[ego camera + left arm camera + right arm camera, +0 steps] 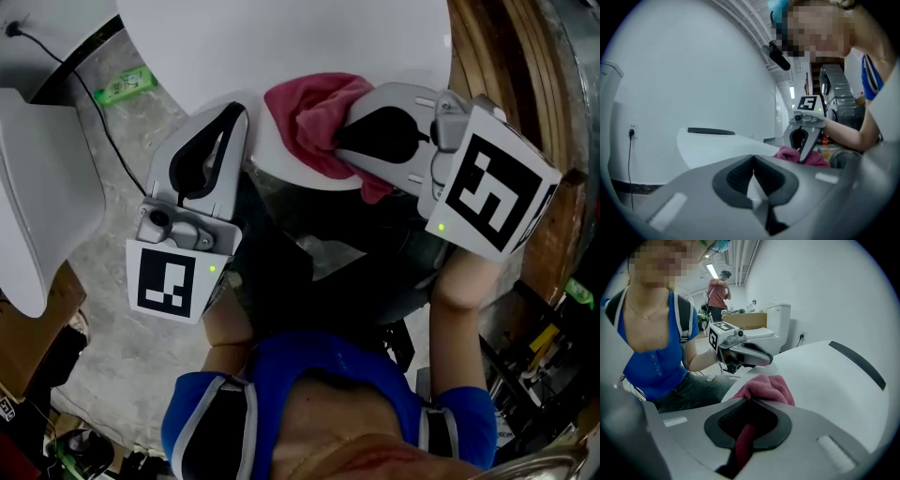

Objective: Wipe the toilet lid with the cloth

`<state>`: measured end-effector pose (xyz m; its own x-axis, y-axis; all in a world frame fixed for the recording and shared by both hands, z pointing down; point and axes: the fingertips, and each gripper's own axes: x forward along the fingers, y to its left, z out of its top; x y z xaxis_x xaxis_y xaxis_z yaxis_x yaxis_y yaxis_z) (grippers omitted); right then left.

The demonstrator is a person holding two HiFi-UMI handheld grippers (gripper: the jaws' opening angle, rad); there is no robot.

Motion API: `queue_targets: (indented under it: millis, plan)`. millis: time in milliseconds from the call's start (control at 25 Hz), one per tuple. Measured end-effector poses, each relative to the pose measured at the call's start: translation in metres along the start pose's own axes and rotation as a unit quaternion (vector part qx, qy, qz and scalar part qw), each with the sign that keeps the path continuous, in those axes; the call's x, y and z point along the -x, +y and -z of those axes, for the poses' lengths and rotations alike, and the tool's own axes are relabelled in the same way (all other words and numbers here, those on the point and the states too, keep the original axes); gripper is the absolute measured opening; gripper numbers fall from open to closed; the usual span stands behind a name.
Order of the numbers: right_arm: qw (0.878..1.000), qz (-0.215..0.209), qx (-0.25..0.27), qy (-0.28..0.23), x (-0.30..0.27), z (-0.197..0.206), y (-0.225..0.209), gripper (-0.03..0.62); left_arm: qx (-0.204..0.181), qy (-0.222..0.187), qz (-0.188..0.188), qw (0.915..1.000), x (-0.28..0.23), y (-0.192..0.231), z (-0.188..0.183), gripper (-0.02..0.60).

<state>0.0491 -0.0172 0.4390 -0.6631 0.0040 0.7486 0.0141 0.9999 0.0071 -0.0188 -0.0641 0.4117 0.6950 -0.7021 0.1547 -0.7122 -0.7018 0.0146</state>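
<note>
The white toilet lid (281, 37) fills the top of the head view; its near rim curves between my two grippers. A pink cloth (314, 117) lies bunched on that rim. My right gripper (349, 139) is shut on the cloth, and a strip of it (743, 446) runs back between the jaws. The cloth (766, 387) bulges out past the fingertips onto the lid (834, 385). My left gripper (234, 117) rests at the lid's left rim, shut with nothing in it. From the left gripper view the cloth (792, 153) shows under the right gripper.
A second white toilet part (47, 178) stands at the left on the mottled floor, with a black cable (103, 131) and a green packet (125, 84) beside it. Wooden boards (506, 56) and clutter fill the right. Another person stands far off in the right gripper view.
</note>
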Motion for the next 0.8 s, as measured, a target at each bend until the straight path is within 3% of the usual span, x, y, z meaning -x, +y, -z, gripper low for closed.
queue_targets:
  millis: [560, 800]
  plan:
    - [0.998, 0.008, -0.062, -0.020, 0.011, 0.020, -0.004, 0.011, -0.006, 0.009, 0.001, 0.9999, 0.012, 0.012, 0.009, 0.003]
    - [0.999, 0.008, -0.037, 0.006, 0.011, 0.020, -0.004, 0.012, -0.005, 0.005, -0.002, 1.0000, 0.010, 0.013, 0.006, 0.003]
